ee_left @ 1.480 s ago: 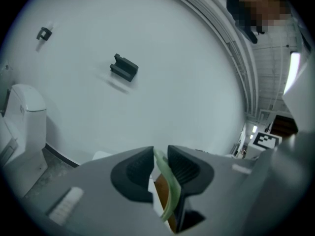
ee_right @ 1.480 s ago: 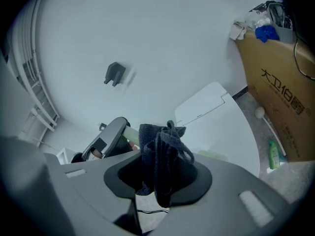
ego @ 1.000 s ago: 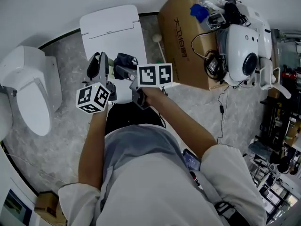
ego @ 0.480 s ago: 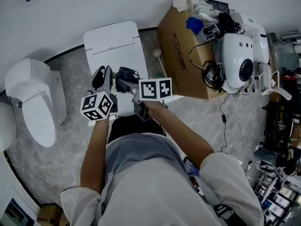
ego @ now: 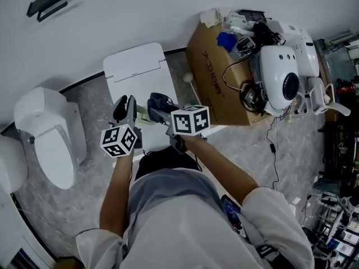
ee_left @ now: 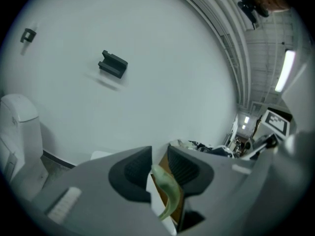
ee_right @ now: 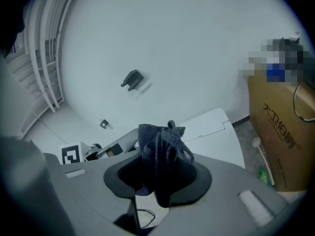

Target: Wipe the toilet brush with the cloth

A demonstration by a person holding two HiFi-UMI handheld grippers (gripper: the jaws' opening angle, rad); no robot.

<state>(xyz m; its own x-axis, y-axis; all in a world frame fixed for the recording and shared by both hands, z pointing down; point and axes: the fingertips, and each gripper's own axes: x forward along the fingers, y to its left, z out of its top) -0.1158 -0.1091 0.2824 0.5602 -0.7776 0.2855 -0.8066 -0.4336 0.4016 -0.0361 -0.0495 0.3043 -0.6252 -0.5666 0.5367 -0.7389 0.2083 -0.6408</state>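
Head view: left gripper (ego: 124, 110) and right gripper (ego: 159, 106) hung side by side above the white fixture (ego: 134, 66).
Left gripper view: jaws pinched a thin green strip (ee_left: 167, 193), probably the toilet brush handle. Edge hold could slip under wiping.
Right gripper view: jaws clamped the bunched cloth (ee_right: 160, 149).

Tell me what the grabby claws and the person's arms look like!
The left claw and right claw are grey plastic with black pads. Each carries a white cube printed with black square markers. The person's white sleeves stop around the elbows.
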